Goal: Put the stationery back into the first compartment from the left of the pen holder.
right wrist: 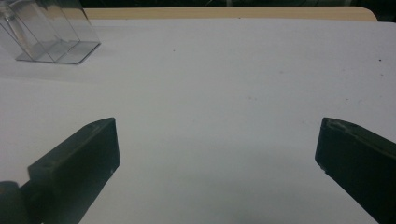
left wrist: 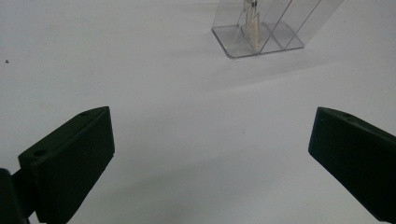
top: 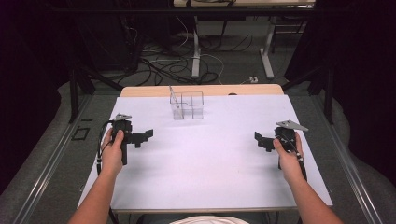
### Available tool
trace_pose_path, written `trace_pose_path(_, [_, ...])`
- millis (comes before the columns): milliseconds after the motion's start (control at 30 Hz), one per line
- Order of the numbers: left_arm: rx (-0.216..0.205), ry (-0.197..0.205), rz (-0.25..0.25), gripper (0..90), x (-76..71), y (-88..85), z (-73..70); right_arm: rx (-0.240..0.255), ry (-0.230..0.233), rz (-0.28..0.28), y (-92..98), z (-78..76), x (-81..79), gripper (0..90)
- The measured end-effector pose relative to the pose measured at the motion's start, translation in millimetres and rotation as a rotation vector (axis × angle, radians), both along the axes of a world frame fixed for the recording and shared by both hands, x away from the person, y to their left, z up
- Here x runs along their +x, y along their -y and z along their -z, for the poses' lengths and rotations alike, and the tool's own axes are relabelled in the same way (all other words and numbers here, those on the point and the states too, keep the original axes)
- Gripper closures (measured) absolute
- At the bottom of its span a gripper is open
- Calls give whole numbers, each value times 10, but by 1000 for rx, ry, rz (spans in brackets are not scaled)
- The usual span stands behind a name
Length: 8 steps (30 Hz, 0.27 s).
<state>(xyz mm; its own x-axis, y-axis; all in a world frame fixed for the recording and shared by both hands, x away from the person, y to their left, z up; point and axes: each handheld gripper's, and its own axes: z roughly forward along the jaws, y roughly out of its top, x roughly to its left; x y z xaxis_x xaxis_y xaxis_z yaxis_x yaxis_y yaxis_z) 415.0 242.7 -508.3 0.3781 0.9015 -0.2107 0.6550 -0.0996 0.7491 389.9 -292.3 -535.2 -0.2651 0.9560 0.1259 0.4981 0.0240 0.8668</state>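
A clear plastic box (top: 187, 105) with inner dividers stands at the back middle of the white table (top: 205, 158). My left gripper (top: 143, 137) is held over the table's left side, jaws wide open and empty, pointing right. My right gripper (top: 261, 140) is held over the right side, also open and empty, pointing left. From the left gripper view the clear box (left wrist: 261, 28) lies ahead to the upper right, beyond the gripper (left wrist: 210, 158). From the right gripper view the box (right wrist: 51, 32) sits at the upper left, far from the gripper (right wrist: 217, 163).
A wooden strip (top: 201, 90) edges the table's far side. Behind it the floor carries cables (top: 173, 65) and white desk legs (top: 267, 56). Dark curtains flank both sides.
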Motion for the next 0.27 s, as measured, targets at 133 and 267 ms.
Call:
trace_pose_path(133, [-3, -3, -6, 2, 6, -10, 4, 16, -15, 24, 33, 30, -3, 0])
trace_pose_path(267, [-12, -3, -14, 3, 6, -11, 2, 15, -16, 34, 59, 44, 5, 0])
